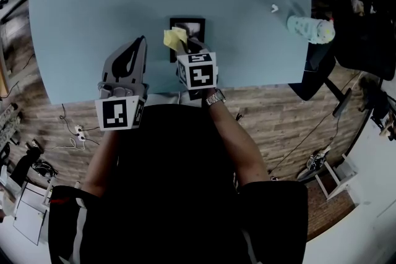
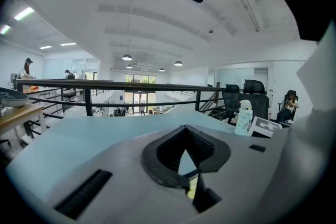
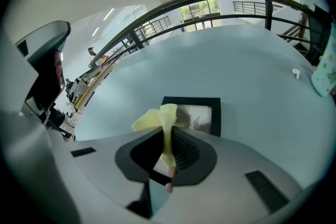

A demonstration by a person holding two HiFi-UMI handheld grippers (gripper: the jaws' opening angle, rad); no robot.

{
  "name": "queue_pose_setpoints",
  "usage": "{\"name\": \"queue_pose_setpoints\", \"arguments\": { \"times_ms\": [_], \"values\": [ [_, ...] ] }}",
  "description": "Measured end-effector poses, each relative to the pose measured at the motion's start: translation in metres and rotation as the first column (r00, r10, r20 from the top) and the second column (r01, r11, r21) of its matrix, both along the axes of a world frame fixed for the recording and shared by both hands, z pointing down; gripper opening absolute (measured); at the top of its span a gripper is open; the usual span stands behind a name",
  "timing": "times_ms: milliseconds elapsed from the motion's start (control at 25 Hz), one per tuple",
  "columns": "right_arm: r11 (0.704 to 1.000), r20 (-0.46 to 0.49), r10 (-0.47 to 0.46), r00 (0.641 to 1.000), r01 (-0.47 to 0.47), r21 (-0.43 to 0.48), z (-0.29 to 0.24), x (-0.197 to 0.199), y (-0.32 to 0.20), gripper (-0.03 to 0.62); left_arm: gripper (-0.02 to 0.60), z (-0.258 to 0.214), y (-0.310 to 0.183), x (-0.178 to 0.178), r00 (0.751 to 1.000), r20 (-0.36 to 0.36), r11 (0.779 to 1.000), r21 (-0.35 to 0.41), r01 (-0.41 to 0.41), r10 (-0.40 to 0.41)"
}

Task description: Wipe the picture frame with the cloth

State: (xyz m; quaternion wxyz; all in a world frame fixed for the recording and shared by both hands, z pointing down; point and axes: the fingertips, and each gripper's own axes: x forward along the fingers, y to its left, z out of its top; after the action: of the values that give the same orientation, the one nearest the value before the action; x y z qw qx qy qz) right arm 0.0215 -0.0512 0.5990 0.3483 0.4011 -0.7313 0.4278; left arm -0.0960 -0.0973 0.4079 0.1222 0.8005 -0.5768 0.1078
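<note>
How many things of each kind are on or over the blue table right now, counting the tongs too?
Picture frame: 1
Yellow cloth: 1
Patterned bottle: 1
Small white object: 1
Tongs: 2, namely the left tongs, holding nothing, and the right tongs, pinching the cloth
Total: 6

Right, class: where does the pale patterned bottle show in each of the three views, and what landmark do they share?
Head view: pale patterned bottle, upper right.
Left gripper view: right of centre.
Right gripper view: far right, cut off by the picture's edge.
Shared landmark: the light blue table under it.
</note>
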Motion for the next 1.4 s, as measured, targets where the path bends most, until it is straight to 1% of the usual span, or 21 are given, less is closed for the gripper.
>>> {"name": "queue_pose_setpoints", "arguments": {
  "times_ms": [560,960,1400],
  "values": [
    [0.995,-0.066,0.102,0.993,-0.103,-0.013,0.002,0.056,0.002,0.037,0.000,-0.002,0.000,0.008,1.000,0.002,1.000,0.011,-0.024,0.024],
    [0.989,-0.076,0.149,0.986,-0.151,-0.011,0.000,0.073,0.003,0.037,0.000,-0.003,0.003,0.008,1.000,-0.001,1.000,0.003,-0.026,0.026],
    [0.973,-0.096,0.231,0.968,-0.231,0.018,-0.008,0.101,0.001,0.037,0.000,-0.005,0.008,0.008,0.999,0.004,0.999,0.024,-0.046,0.046]
  ]
}}
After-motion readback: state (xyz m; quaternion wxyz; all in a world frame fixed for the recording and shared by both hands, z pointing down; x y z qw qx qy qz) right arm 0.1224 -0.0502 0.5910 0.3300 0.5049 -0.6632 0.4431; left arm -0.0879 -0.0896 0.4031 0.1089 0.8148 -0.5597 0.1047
